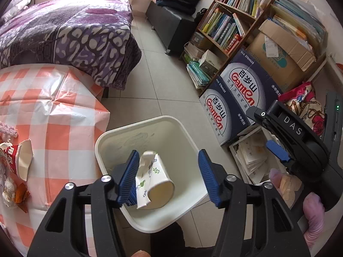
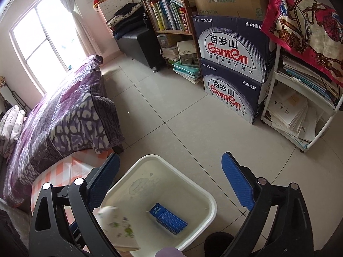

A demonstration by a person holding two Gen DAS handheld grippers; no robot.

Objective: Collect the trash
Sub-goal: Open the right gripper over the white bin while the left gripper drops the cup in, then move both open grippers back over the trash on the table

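Bin point(image 1: 111, 137) stood white on the tiled floor beside the checked table point(image 1: 64, 115), with a blue box point(image 2: 168, 218) lying in its bottom. The left gripper point(image 1: 169, 175) hung over it with jaws apart, a crumpled paper cup point(image 1: 153, 182) loose between them against the left pad. The right gripper point(image 2: 171, 184) gaped wide and empty above the bin.

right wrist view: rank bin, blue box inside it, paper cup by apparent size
1. White bin, clearly largest.
2. Paper cup and blue box: the cup looks bigger, but it is blurred, nearer the lens and partly behind the claw frame, so I won't rank these two.
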